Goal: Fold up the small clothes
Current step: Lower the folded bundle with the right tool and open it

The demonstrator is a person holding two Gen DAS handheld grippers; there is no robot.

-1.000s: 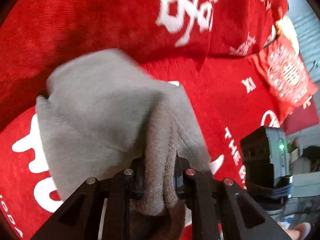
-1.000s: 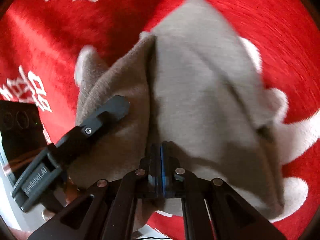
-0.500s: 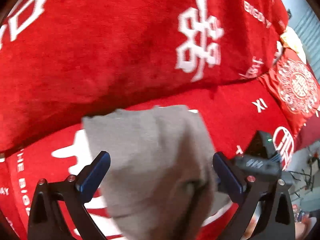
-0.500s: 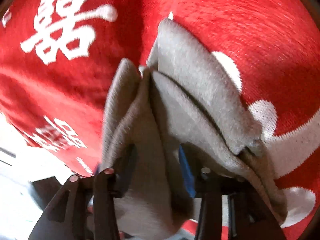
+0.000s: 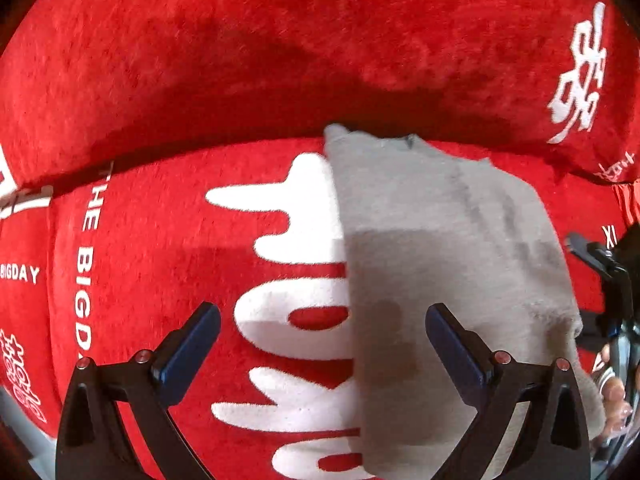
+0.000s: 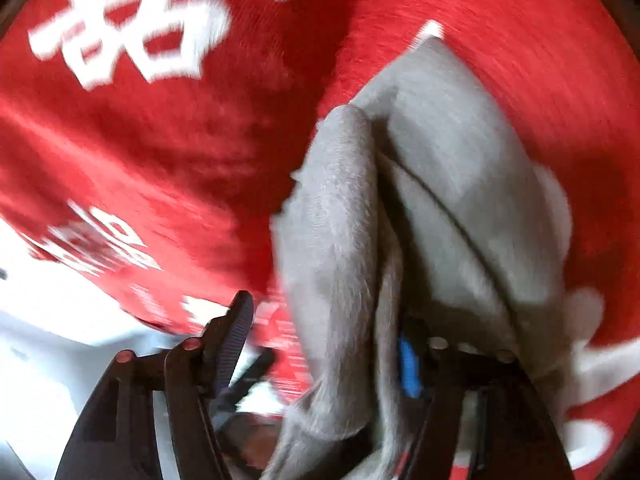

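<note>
A small grey garment lies folded on the red plush cover, its far edge against the cover's raised fold. My left gripper hangs wide open above the garment's left edge, holding nothing; its right finger is over the cloth. In the right wrist view the same grey garment is bunched in thick folds. My right gripper has a fold between its jaws, which are closing. Its left finger stands clear of the cloth. The blue pad is half buried in fabric.
White letters and characters are printed on the red cover. A thick raised roll of it runs along the far side. The right gripper's body and a person's fingers are at the right edge. A bright pale area lies beyond the cover's edge.
My left gripper let go of the grey garment, opened wide and slid left, so the cloth now lies flat. My right gripper went from shut on the cloth to apart.
</note>
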